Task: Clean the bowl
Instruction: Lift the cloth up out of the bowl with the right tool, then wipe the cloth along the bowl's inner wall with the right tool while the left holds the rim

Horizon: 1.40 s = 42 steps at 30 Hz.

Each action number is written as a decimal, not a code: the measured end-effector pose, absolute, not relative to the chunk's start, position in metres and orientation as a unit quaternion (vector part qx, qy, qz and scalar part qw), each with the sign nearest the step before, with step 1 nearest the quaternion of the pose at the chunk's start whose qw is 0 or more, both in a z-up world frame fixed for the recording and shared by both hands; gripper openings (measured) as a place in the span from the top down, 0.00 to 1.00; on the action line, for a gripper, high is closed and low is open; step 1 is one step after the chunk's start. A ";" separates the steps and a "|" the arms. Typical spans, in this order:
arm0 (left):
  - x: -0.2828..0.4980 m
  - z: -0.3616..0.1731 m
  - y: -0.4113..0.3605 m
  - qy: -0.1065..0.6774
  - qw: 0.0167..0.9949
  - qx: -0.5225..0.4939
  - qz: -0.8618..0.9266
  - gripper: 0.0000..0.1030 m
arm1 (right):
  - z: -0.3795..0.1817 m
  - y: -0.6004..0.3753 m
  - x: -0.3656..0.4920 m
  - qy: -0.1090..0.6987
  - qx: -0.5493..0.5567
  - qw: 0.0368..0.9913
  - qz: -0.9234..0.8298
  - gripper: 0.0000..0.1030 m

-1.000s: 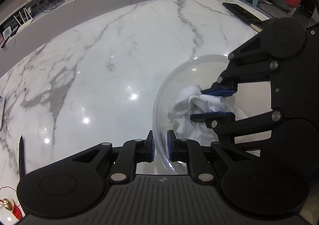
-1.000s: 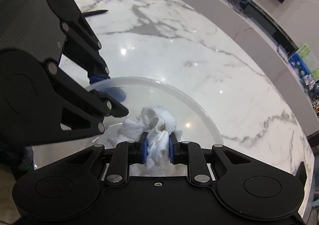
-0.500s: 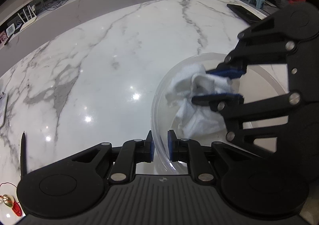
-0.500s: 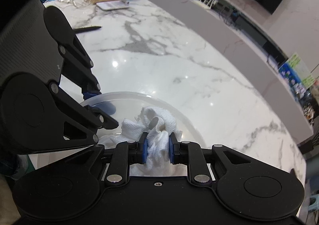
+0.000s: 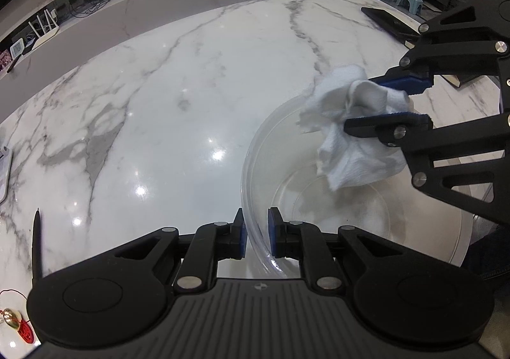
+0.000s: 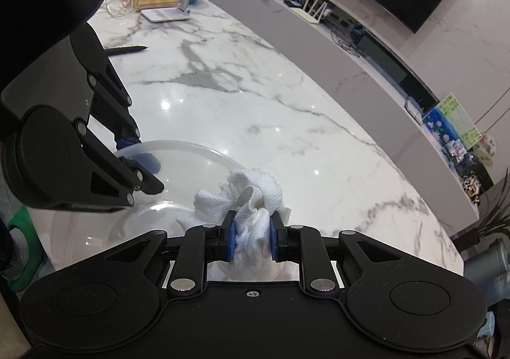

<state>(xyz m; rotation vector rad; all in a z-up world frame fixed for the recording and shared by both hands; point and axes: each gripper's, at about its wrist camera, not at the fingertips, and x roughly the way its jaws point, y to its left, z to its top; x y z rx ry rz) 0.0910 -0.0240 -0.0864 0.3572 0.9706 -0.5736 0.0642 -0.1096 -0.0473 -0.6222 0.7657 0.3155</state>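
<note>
While the white marble table (image 5: 178,97) fills most of both views, the clear bowl (image 5: 255,148) sits at its near edge, in the lower right of the left wrist view and the lower left of the right wrist view. Its near rim is pinched between the blue pads of the left gripper (image 5: 256,233), jaws narrowed onto the thin wall, as they were a second ago. What has changed is the right gripper (image 6: 251,236): a second ago its fingers were down inside the bowl with the crumpled white cloth (image 6: 251,196) pressed toward the bottom, and now it has risen — in the left wrist view it enters from the right edge, higher in the frame, with the cloth bunched at the height of the far rim and hanging clear of the bowl's bare floor. The right jaws are clamped on the cloth, which bulges out ahead of the pads. In the right wrist view more of the table and the long counter behind it shows than before. Smaller things lie apart from the bowl — a dark phone (image 5: 387,21) in the upper right of the left wrist view, a black pen (image 5: 36,244) at the lower left of that view, and a white phone stand (image 6: 173,0) in the upper left of the right wrist view.
</note>
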 end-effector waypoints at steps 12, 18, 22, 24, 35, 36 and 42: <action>0.086 -0.087 -0.028 0.451 0.826 0.174 -0.288 0.86 | -0.054 -0.111 0.080 0.350 -0.272 0.879 0.175 0.83; 0.084 -0.088 -0.030 0.450 0.825 0.177 -0.293 0.84 | -0.054 -0.113 0.089 0.357 -0.225 0.882 0.209 0.83; 0.083 -0.088 -0.031 0.449 0.824 0.179 -0.294 0.84 | -0.055 -0.111 0.092 0.363 -0.201 0.882 0.224 0.83; 0.082 -0.088 -0.031 0.449 0.824 0.181 -0.294 0.84 | -0.054 -0.110 0.092 0.369 -0.187 0.879 0.237 0.83; 0.081 -0.089 -0.034 0.444 0.825 0.193 -0.291 0.83 | -0.053 -0.104 0.087 0.372 -0.184 0.876 0.246 0.83; 0.081 -0.089 -0.034 0.443 0.825 0.194 -0.291 0.83 | -0.054 -0.102 0.086 0.369 -0.194 0.876 0.241 0.83; 0.082 -0.089 -0.034 0.444 0.825 0.193 -0.292 0.83 | -0.056 -0.096 0.082 0.362 -0.234 0.876 0.215 0.83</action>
